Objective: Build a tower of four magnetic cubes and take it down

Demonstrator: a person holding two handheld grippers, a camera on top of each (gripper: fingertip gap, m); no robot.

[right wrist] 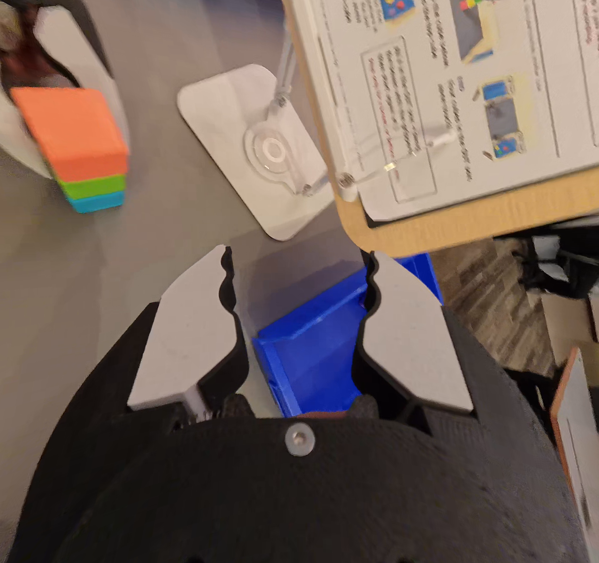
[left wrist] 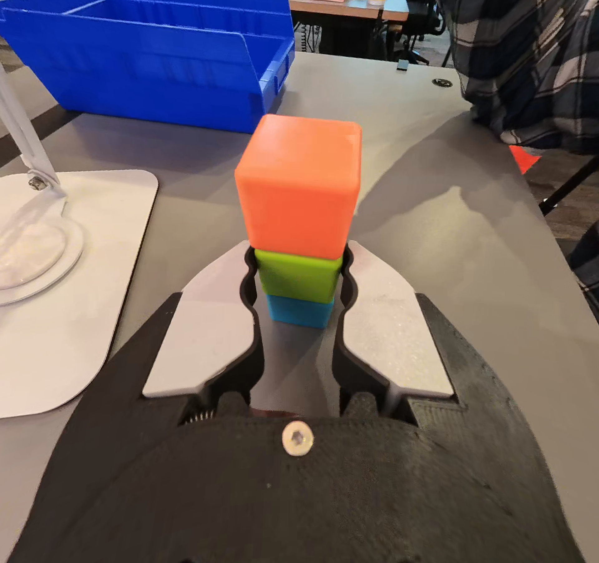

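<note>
The left hand-held gripper (left wrist: pixel 298 272) clamps the green cube (left wrist: pixel 296 277), stacked between the orange cube (left wrist: pixel 298 188) and blue cube (left wrist: pixel 299 312) on the tabletop (left wrist: pixel 421 223). The right hand-held gripper (right wrist: pixel 299 285) hangs spread and empty above the blue bin (right wrist: pixel 311 353)

Both grippers same build: left gripper (left wrist: pixel 298 275) and right gripper (right wrist: pixel 299 272) have a black 3D-printed body with visible layer lines, light grey finger plates, and black wavy-edged inner pads. One silver hex-socket screw (left wrist: pixel 297 438) sits centred just behind the fingers. Small coil spring (left wrist: pixel 201 415) left of that screw.
</note>
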